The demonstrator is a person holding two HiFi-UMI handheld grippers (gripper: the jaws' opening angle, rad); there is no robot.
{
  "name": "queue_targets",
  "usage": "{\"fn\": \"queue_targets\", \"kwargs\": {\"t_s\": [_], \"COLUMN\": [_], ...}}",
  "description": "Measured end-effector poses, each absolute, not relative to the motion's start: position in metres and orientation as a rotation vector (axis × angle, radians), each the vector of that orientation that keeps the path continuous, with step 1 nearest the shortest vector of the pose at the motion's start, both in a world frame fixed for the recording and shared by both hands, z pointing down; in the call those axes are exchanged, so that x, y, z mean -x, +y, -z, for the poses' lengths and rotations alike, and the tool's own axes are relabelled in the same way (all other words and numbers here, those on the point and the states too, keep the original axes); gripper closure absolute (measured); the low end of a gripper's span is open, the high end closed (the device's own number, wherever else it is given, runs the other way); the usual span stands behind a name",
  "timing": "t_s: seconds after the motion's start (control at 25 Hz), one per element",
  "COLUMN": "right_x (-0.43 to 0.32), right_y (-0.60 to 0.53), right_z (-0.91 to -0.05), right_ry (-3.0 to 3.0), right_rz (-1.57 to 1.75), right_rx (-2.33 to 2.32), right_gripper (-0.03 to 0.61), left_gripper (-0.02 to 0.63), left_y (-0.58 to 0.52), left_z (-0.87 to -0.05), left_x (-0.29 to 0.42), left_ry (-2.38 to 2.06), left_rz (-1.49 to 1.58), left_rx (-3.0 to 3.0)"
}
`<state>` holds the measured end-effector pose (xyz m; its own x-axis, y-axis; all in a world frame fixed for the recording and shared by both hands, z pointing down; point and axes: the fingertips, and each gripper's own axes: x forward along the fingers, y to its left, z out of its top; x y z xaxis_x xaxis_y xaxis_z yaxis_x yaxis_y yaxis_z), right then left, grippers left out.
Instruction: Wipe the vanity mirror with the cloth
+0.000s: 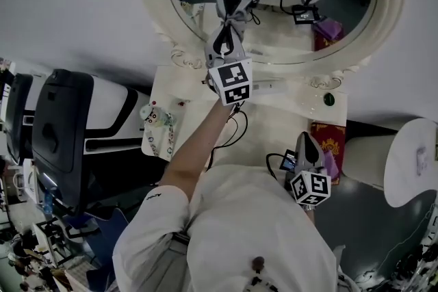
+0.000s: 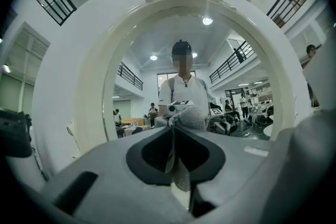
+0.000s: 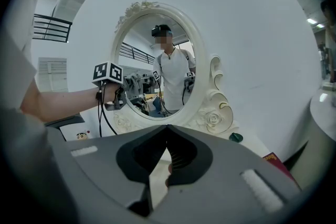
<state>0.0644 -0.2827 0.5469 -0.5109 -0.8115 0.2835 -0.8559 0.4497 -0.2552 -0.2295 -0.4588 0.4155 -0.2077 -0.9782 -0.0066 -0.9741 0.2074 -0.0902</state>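
The left gripper (image 2: 173, 132) clamped the grey cloth (image 2: 190, 117), which bunched just beyond its tips against the lower glass of the oval white-framed vanity mirror (image 2: 147, 60). Wiping seemed started, with the glass above probably left to do. The right gripper (image 3: 167, 132) was closed and empty.

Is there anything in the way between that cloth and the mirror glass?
Nothing visible does. The left gripper is shut on the cloth, which sits right up at the vanity mirror, low on the glass; only reflections show beyond it.
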Motion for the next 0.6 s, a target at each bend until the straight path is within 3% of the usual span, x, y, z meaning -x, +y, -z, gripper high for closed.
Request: {"fn": "queue_targets", "kwargs": {"t_s": [0.6], "right_x": [-0.047], "right_y": [-0.270], "right_z": [-0.546], "right_ry": [-2.522], "right_rz": [-0.473], "right_rx": [-1.483], "right_gripper": [0.571], "left_gripper": [0.594], "left_y": [-0.442], "left_z": [-0.435], "left_x": [0.323], "left_ry": [2.578], "left_rz": [0.095], "left_rx": [1.784]}}
